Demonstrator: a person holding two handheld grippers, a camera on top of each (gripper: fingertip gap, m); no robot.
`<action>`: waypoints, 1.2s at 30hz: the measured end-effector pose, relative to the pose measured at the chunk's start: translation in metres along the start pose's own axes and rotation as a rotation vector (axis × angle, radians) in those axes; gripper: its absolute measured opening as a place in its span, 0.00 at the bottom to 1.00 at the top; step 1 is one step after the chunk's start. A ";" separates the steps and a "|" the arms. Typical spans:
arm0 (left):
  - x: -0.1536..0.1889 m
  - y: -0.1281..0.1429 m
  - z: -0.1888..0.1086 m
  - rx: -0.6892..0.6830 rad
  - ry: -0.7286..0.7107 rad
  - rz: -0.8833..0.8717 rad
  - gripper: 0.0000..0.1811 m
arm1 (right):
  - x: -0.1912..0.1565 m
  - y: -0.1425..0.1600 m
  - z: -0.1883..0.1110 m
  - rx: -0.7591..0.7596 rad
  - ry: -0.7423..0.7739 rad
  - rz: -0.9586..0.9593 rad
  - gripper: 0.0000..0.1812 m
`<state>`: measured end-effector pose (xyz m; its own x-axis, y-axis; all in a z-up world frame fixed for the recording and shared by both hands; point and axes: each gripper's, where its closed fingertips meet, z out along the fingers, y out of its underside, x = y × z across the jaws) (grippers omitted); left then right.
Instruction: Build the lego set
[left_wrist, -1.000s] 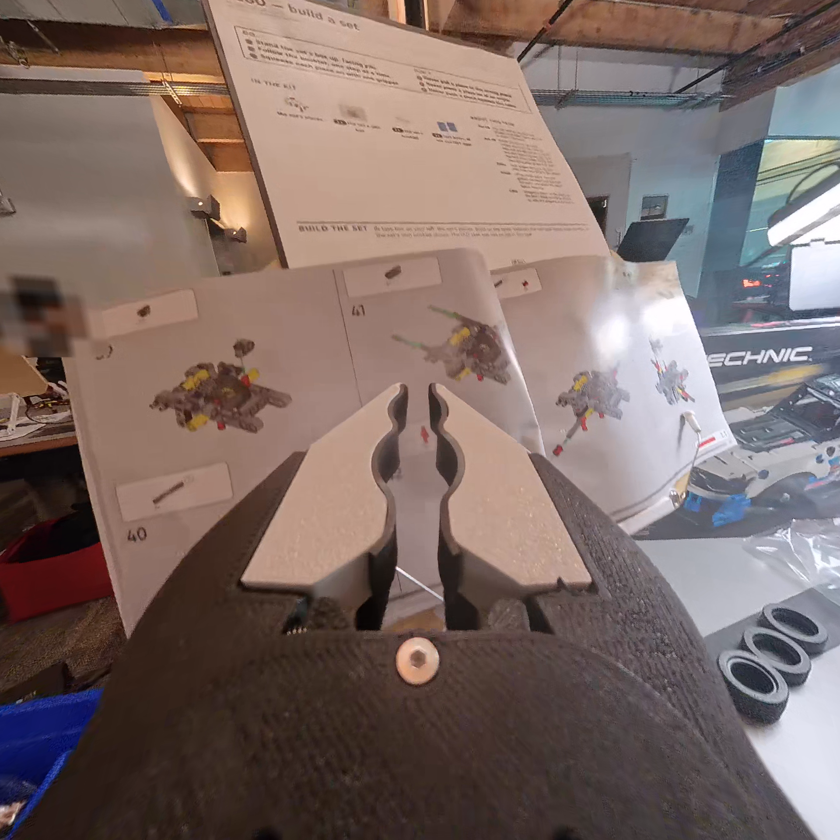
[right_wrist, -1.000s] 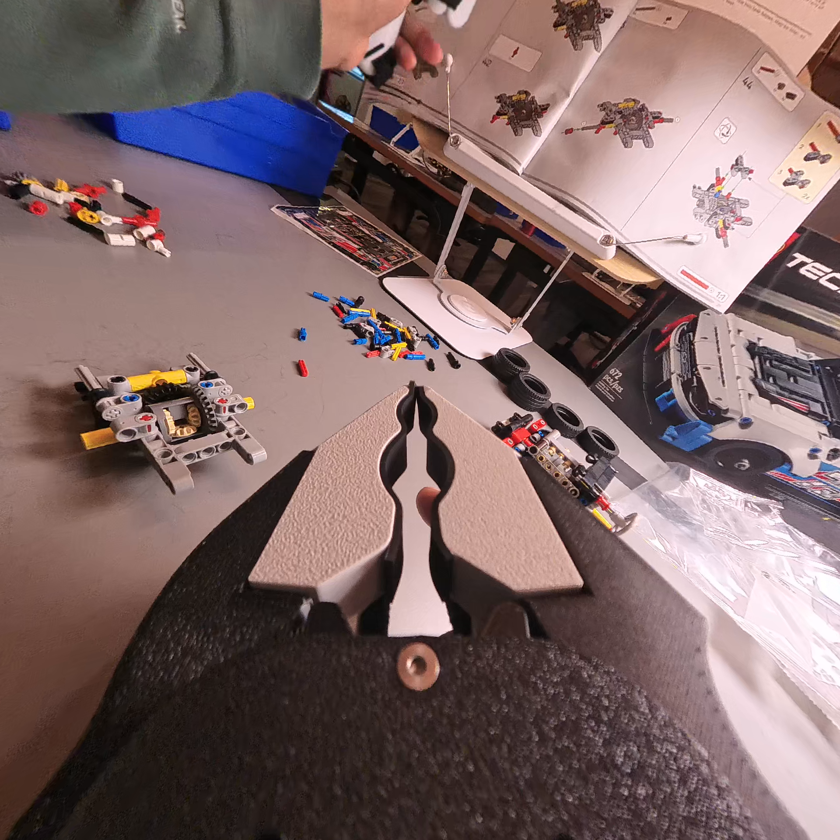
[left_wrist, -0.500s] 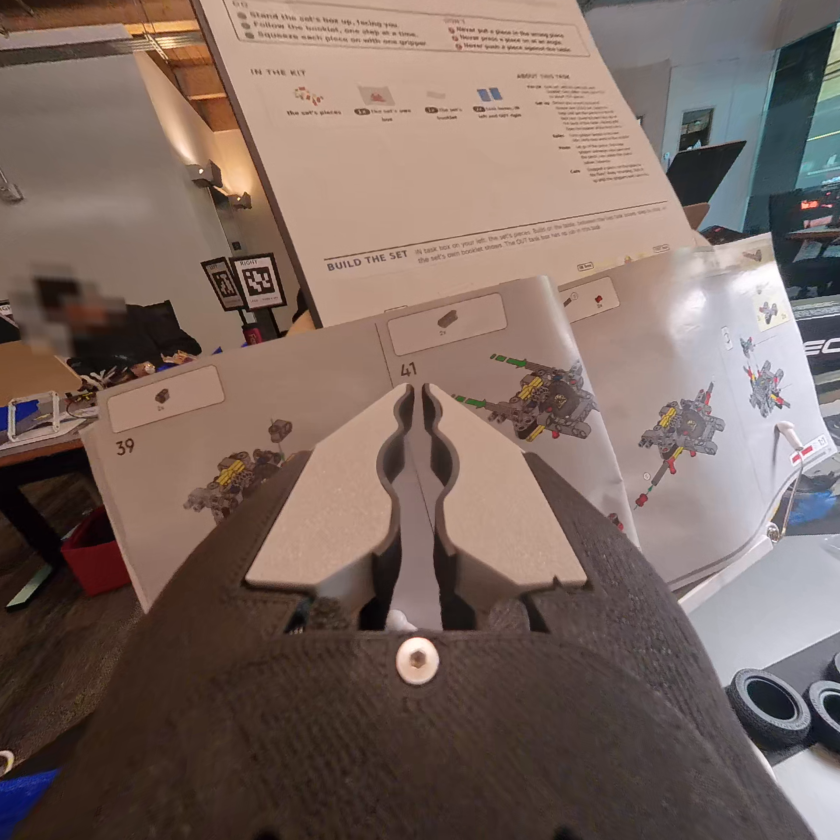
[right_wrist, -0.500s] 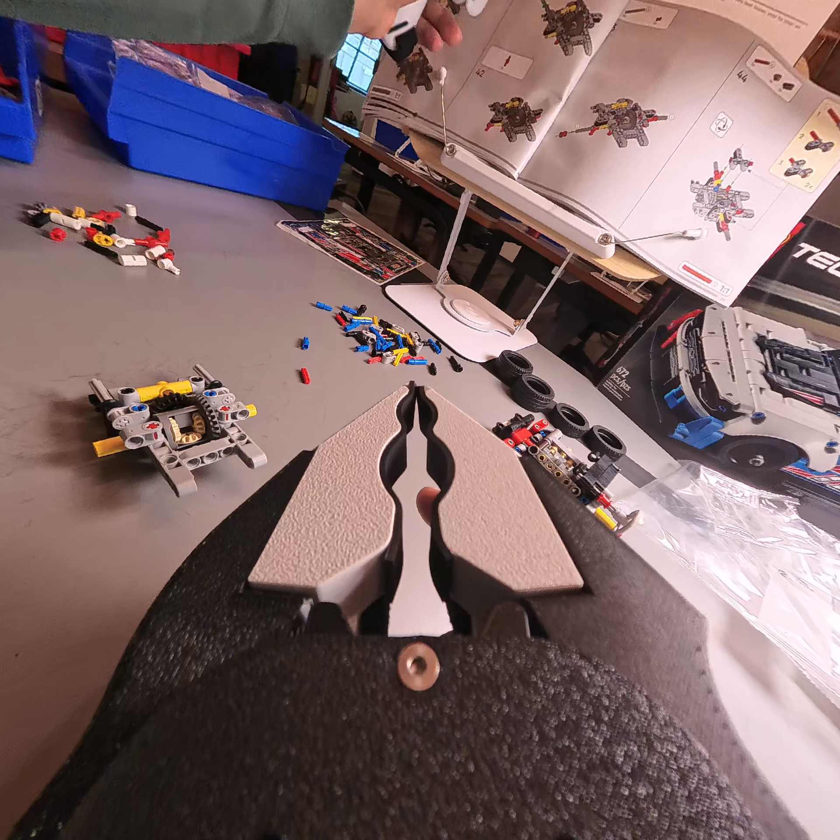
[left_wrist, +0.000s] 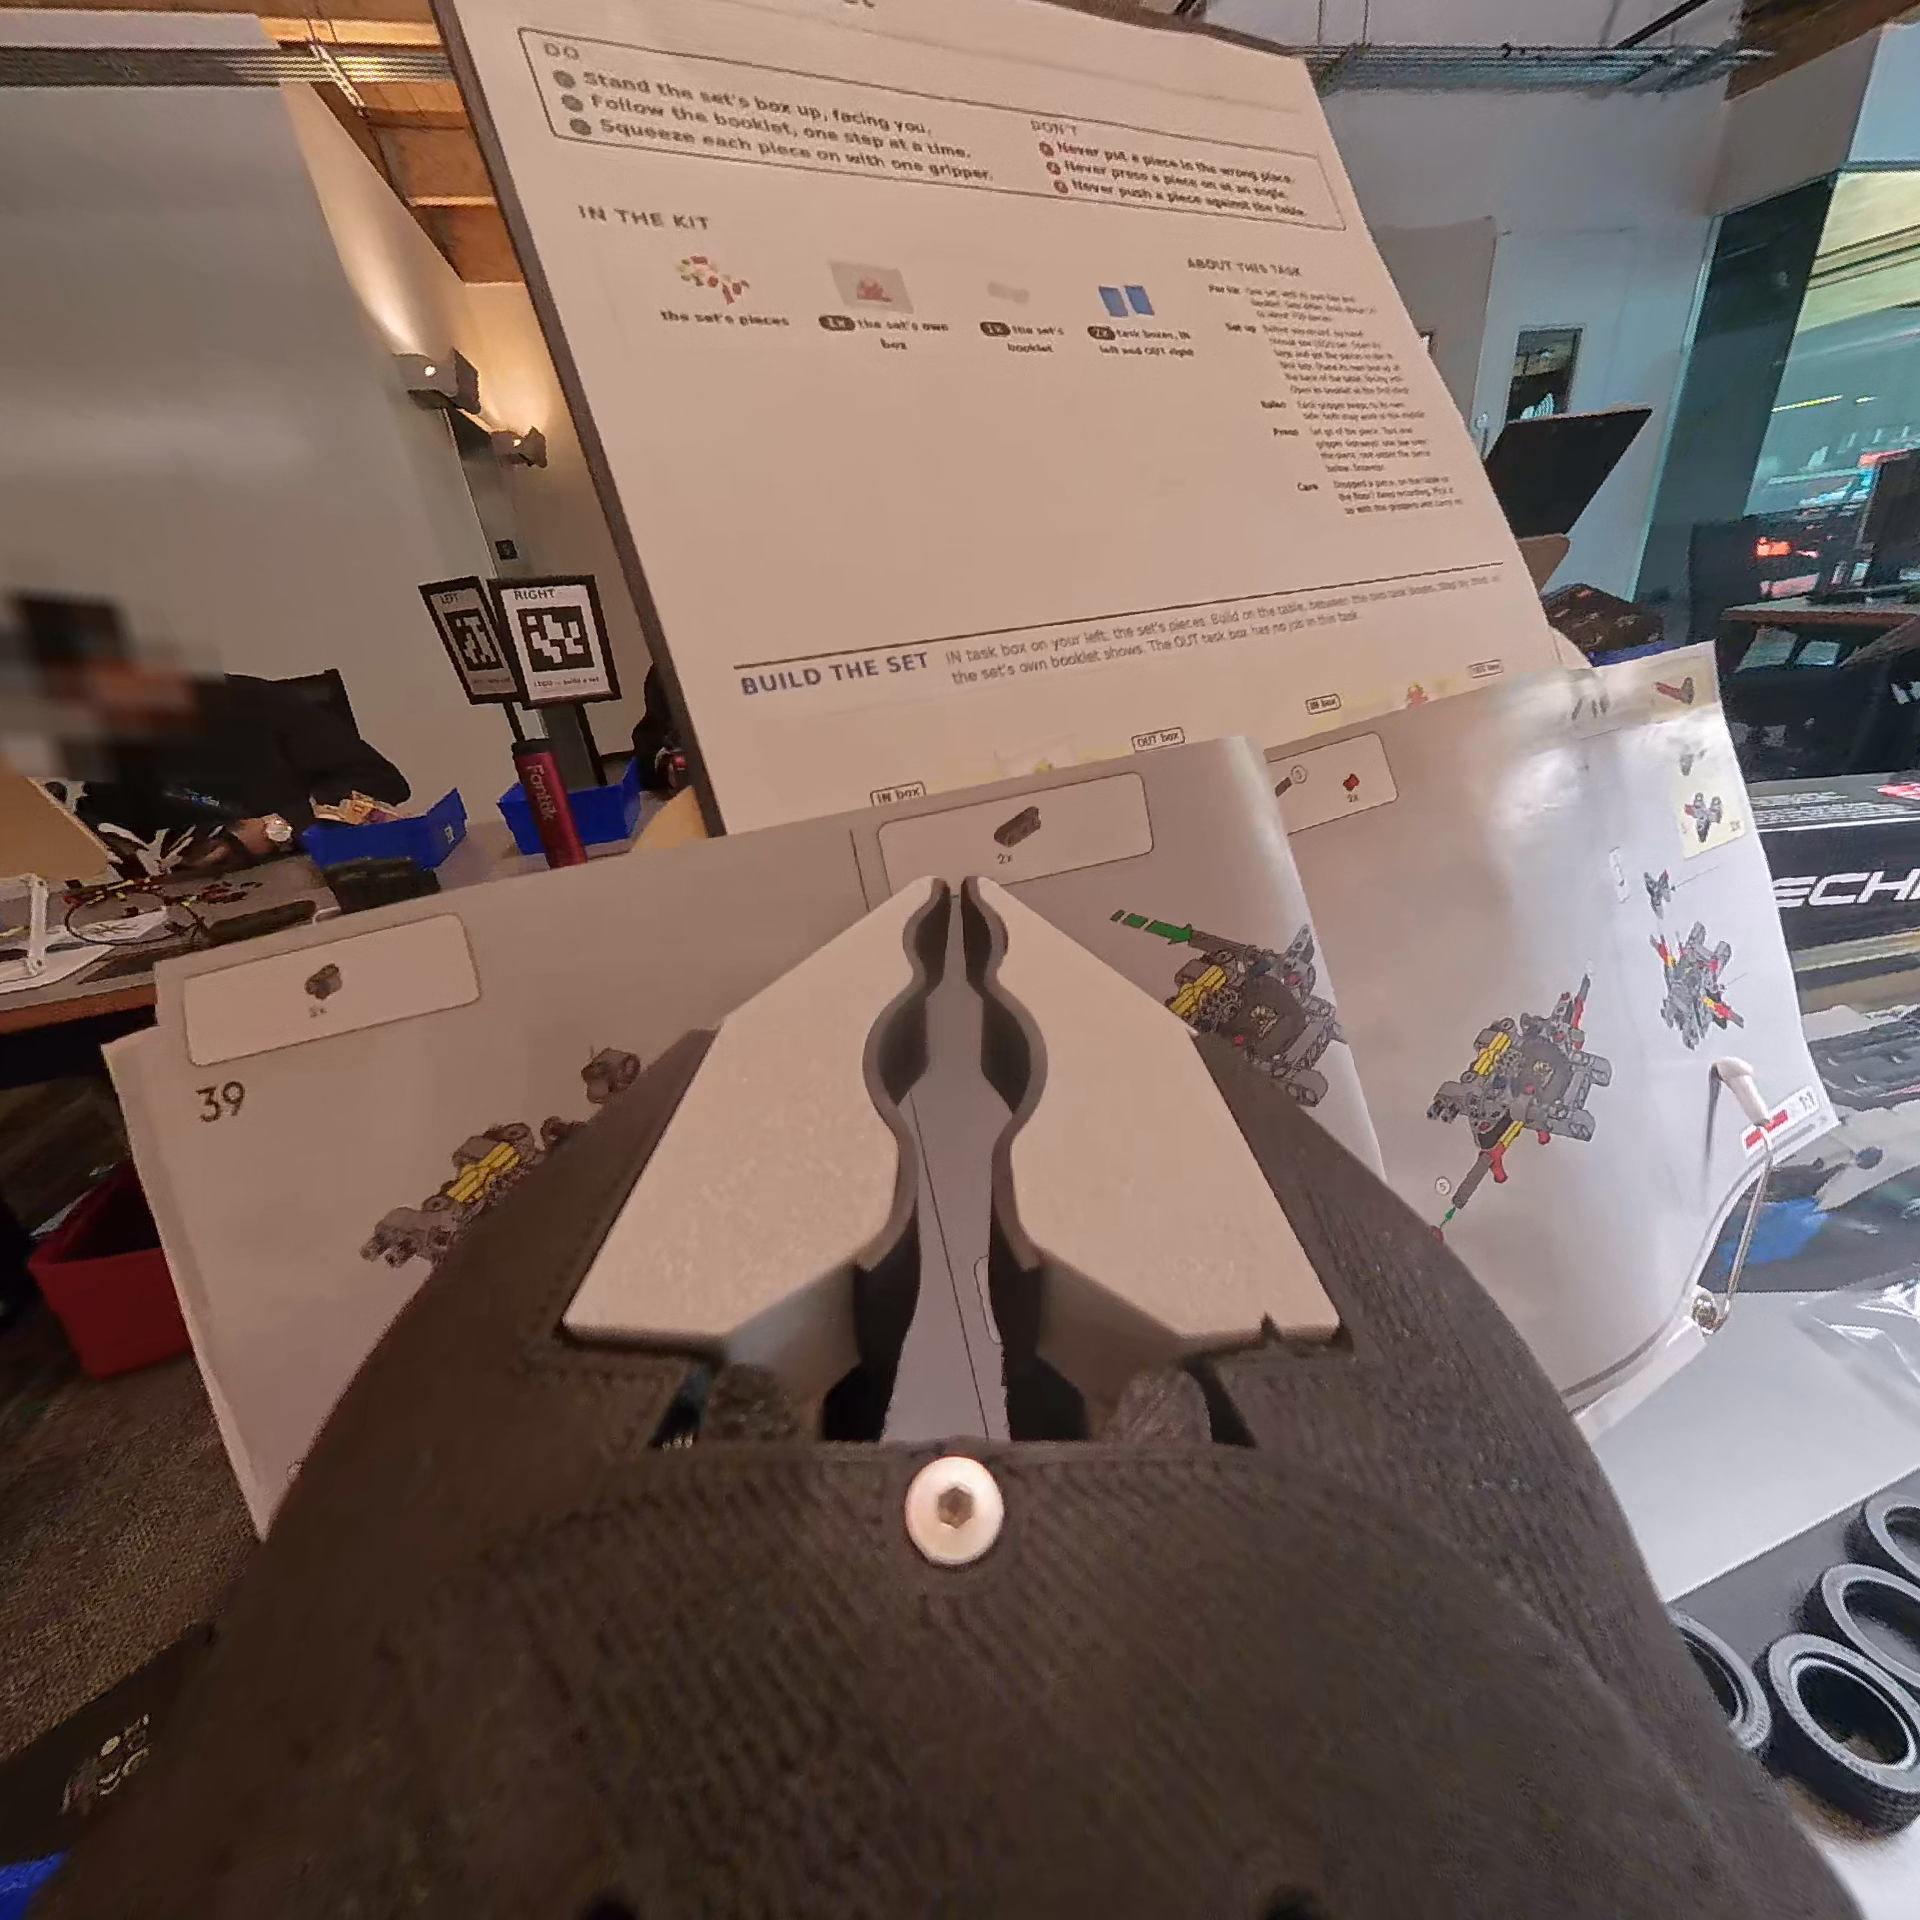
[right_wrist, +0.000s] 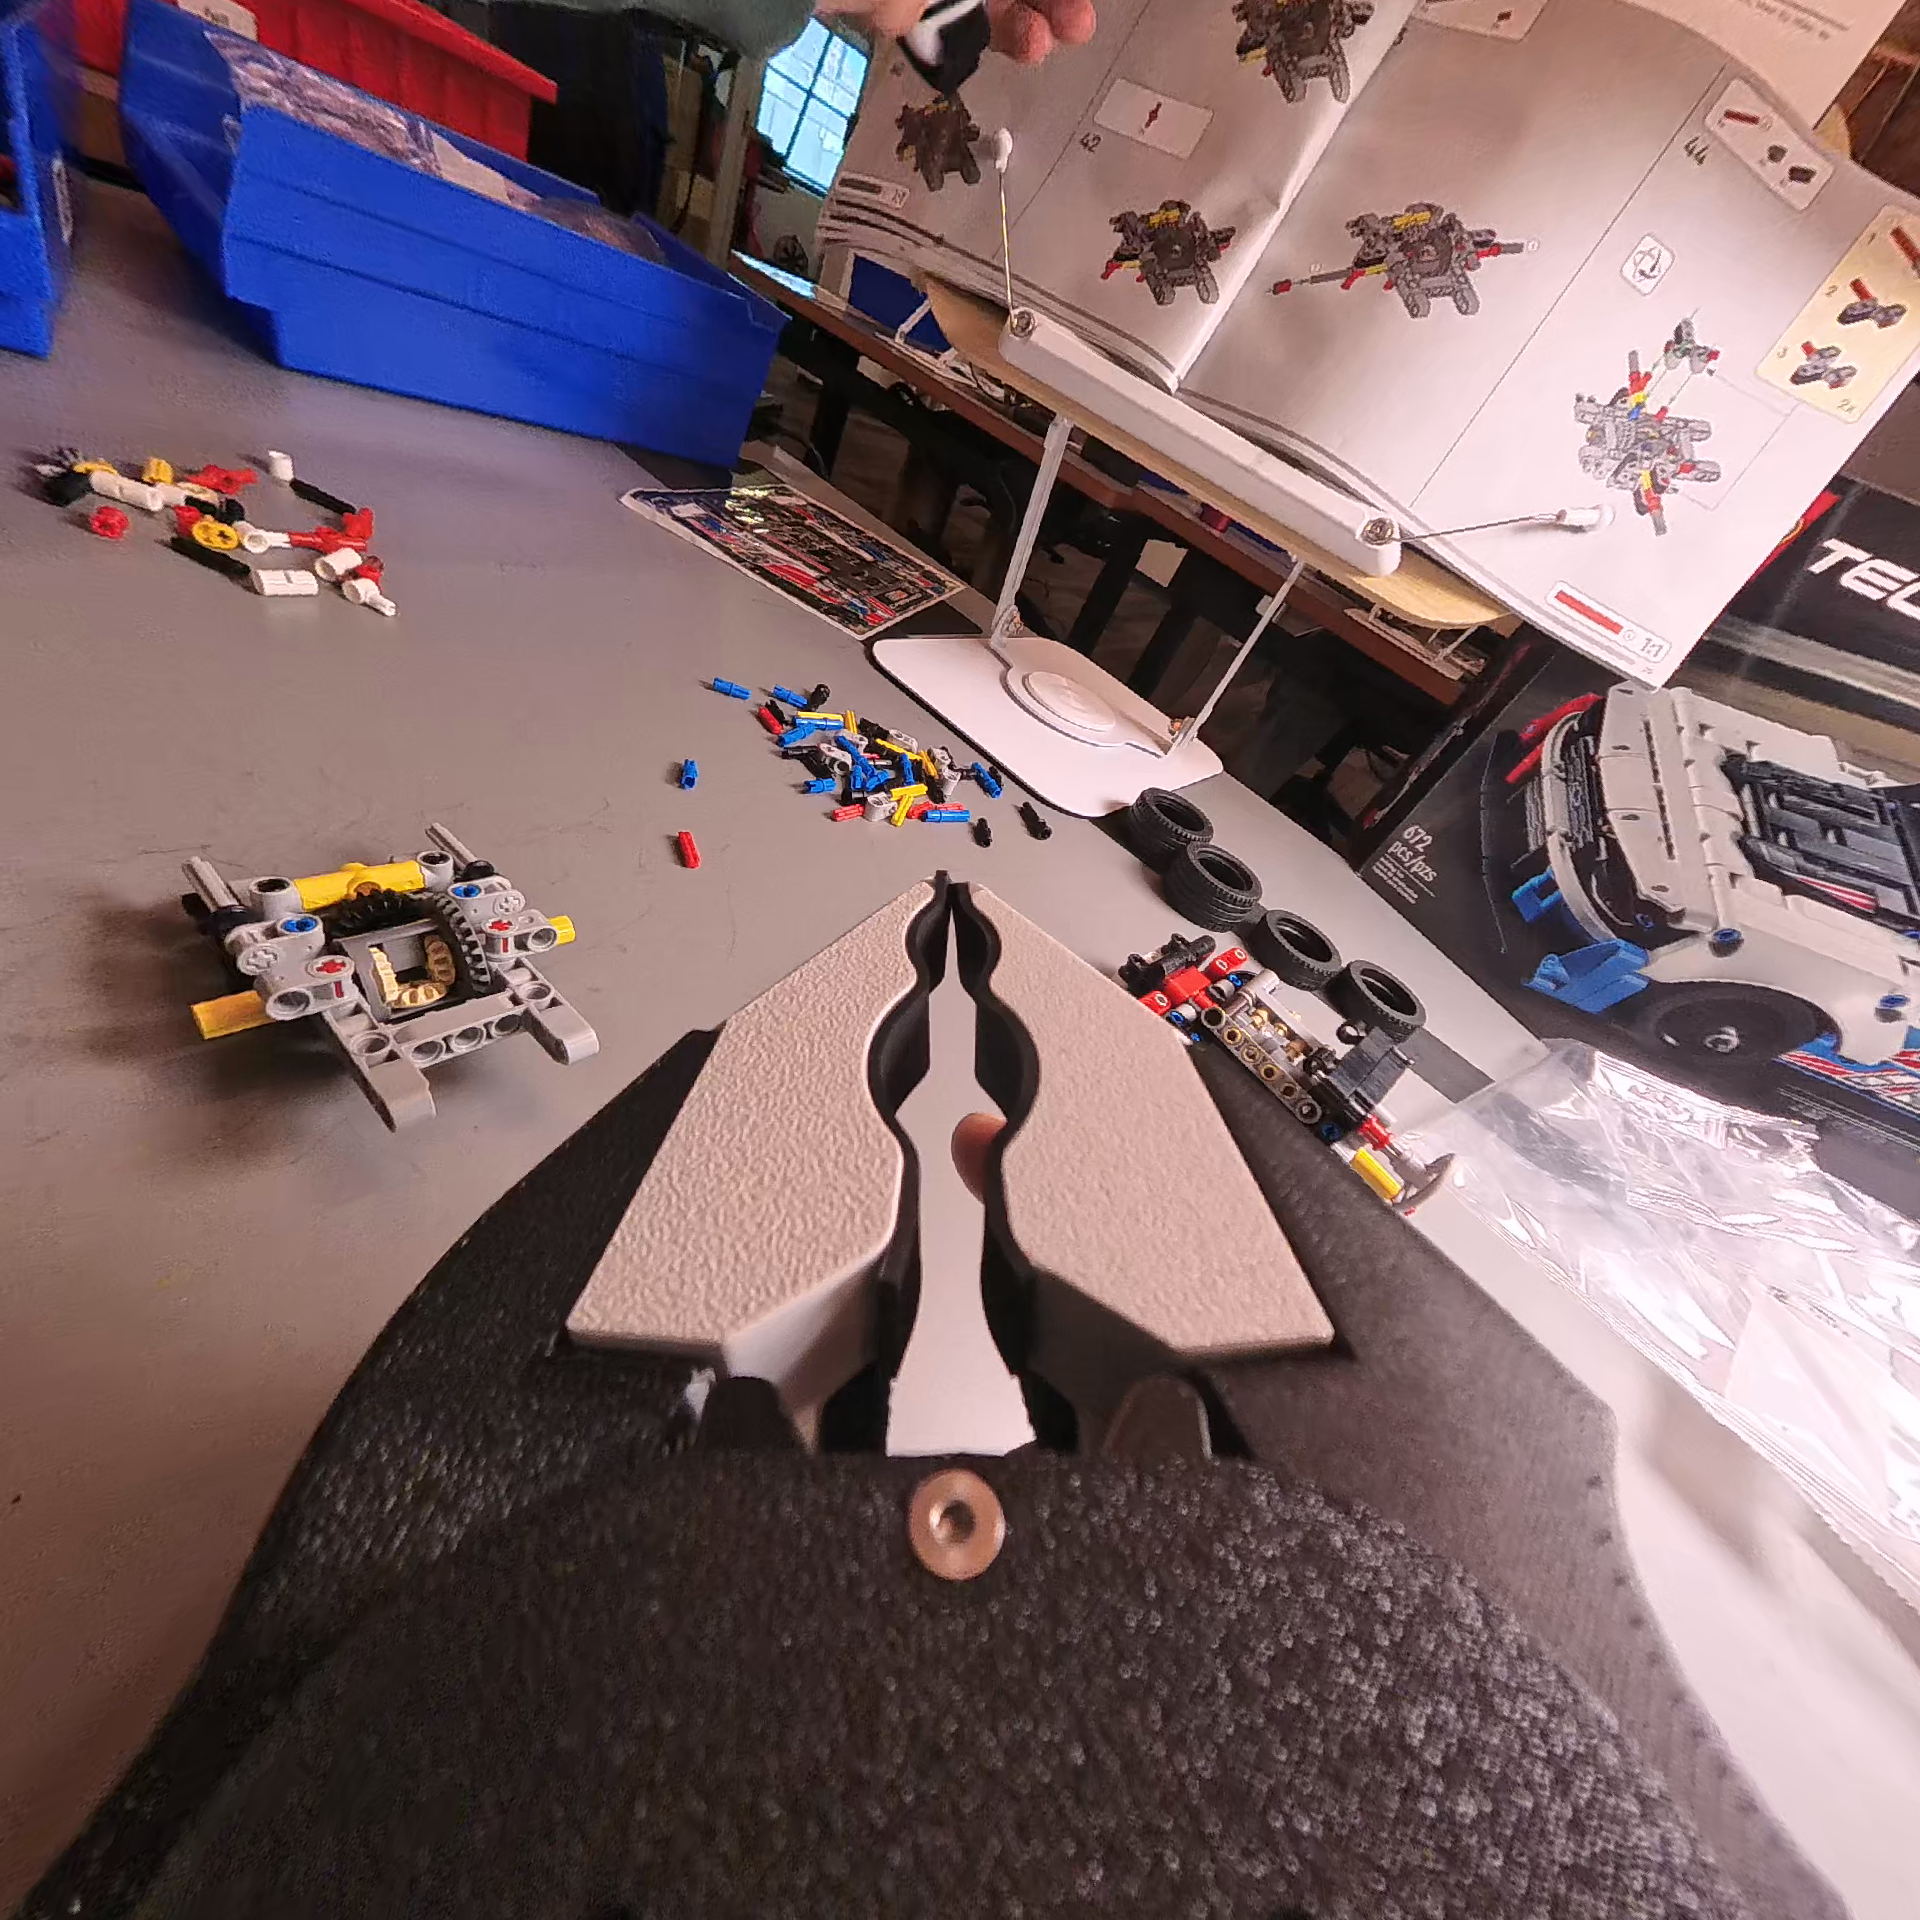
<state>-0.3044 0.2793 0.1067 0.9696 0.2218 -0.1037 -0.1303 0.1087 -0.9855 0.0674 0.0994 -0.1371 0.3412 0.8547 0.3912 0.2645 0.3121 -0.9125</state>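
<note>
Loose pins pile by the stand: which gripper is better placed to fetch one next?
Probably right. The right gripper points over the table near the pins; the left gripper is up at the booklet.

Workshop — blue parts bins (right_wrist: 488, 281), worktables (right_wrist: 312, 727)

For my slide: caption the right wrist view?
Shut right gripper over table, part-built assembly, loose pins, tires, open booklet.

The left gripper (left_wrist: 956, 896) now sits closer to the open booklet (left_wrist: 1475, 935), its fingers (left_wrist: 800, 1122) narrowed from a clear gap to nearly touching. In the right wrist view the grey assembly (right_wrist: 384, 961) appears lower in frame.
</note>
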 end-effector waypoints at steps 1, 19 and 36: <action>0.001 0.000 0.000 -0.003 -0.003 0.004 0.00 | 0.001 0.000 0.000 -0.001 0.003 0.002 0.00; -0.003 -0.003 -0.008 -0.038 -0.006 0.025 0.00 | -0.003 0.005 0.003 -0.019 -0.014 0.011 0.00; 0.022 0.039 -0.052 0.000 0.077 -0.006 0.02 | -0.002 0.011 0.005 -0.043 -0.004 0.006 0.00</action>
<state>-0.2770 0.2378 0.0594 0.9833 0.1460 -0.1082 -0.1248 0.1098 -0.9861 0.0646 0.1031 -0.1485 0.3394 0.8583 0.3849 0.3010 0.2886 -0.9089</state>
